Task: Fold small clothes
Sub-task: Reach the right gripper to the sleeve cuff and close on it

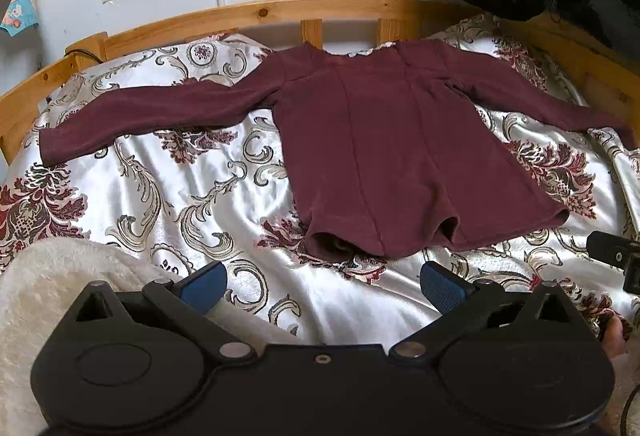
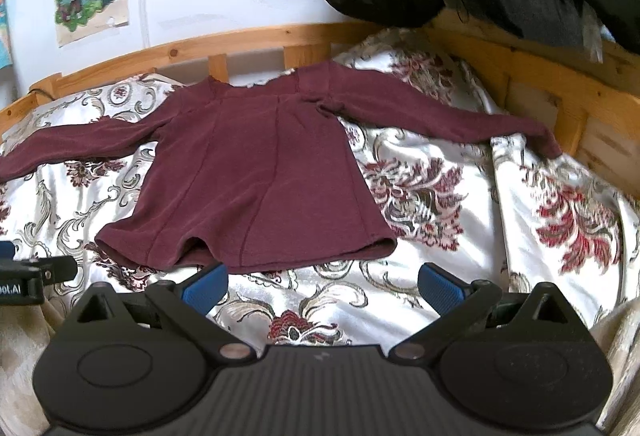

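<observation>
Top spread flat on the bed, both claws spread and empty

Left wrist: the top (image 1: 380, 151) lies mid-bed, sleeves out toward the side edges, ready for folding; left claw (image 1: 324, 288) waits short of the hem. Right wrist: right claw (image 2: 322, 286) gapes just before the hem's right half, likely to grasp there

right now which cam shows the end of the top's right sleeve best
The right wrist view: the maroon top's right sleeve cuff lies well inside the frame, by the wooden bed frame. In the left wrist view that cuff sits at the warped right edge, partly cut off.
</observation>
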The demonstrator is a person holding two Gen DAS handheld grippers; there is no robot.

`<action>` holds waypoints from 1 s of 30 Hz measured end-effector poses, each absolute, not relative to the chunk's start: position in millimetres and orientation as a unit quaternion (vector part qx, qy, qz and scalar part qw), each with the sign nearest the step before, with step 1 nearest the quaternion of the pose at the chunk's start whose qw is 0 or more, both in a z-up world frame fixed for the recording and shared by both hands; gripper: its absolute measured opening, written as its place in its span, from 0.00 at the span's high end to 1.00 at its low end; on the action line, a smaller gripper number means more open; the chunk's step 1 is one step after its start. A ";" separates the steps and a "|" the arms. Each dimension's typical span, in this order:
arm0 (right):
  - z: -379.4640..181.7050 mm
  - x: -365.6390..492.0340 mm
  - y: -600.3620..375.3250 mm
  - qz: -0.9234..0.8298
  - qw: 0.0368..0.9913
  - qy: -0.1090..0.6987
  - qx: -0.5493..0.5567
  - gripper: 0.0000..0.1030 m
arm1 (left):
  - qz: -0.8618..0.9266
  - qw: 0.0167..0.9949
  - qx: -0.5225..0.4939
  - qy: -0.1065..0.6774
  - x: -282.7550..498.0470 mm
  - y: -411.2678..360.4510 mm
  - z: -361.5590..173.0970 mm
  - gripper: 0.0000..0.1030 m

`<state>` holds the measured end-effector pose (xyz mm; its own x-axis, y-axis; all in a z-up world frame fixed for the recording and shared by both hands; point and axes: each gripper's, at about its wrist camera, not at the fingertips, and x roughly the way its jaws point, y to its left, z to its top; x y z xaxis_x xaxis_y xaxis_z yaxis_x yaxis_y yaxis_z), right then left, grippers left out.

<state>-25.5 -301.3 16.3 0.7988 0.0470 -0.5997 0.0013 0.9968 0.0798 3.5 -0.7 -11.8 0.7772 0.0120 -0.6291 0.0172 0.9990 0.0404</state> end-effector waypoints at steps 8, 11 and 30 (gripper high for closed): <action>15.9 -9.3 -317.8 0.002 0.929 0.361 0.086 0.00 | 0.002 0.933 0.017 0.359 21.4 0.9 -9.8 0.01; 15.7 -4.9 -320.2 -0.004 0.923 0.373 0.089 0.00 | 0.006 0.929 0.003 0.369 34.2 5.5 -8.0 0.01; 23.8 101.1 -387.4 -0.055 0.899 0.415 0.126 0.00 | -0.024 0.905 0.149 0.397 161.0 -35.7 1.6 0.01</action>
<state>101.1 -387.4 23.8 0.6501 0.0067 -0.7598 0.2030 0.9621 0.1822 161.0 -35.7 1.6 0.6835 0.0751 -0.7261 0.1617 0.9544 0.2509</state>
